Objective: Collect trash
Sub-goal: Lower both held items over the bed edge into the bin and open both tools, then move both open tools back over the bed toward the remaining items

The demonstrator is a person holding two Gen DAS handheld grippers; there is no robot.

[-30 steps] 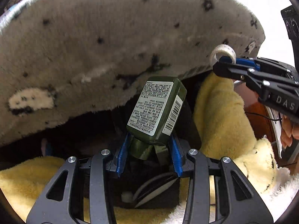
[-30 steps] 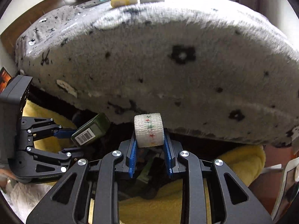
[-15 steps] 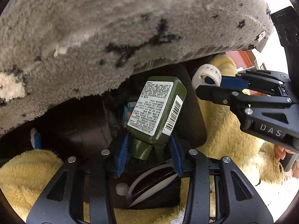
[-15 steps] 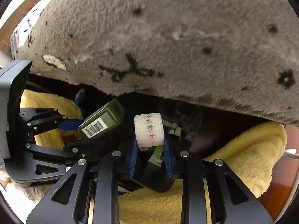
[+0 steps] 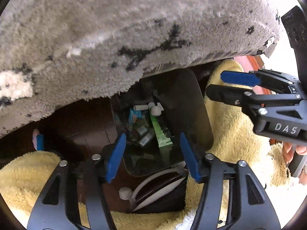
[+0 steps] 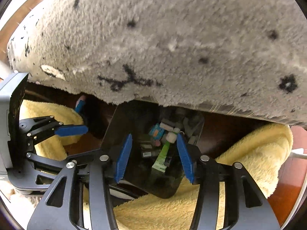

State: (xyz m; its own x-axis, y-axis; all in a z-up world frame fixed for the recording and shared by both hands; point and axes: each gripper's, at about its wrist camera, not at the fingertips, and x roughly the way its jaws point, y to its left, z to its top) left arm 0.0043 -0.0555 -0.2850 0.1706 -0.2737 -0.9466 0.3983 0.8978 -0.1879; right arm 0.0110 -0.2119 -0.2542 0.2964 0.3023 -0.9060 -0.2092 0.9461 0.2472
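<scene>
Two tools [image 5: 152, 156] [image 6: 154, 157] opening, both empty

Daylight enters from the upper right of the left wrist view, where the background burns out to white. The grey rug [image 5: 115, 38] is evenly lit, its pile soft and slightly smeared, most of all in the right wrist view. Beneath its edge lies deep shadow; the dark bin [image 5: 184, 103] and its contents are dim, low in contrast. The yellow blanket [image 6: 259, 153] is bright, nearly overexposed at the lower right. Fisheye curvature bends all edges, and black vignetting fills the corners.
</scene>
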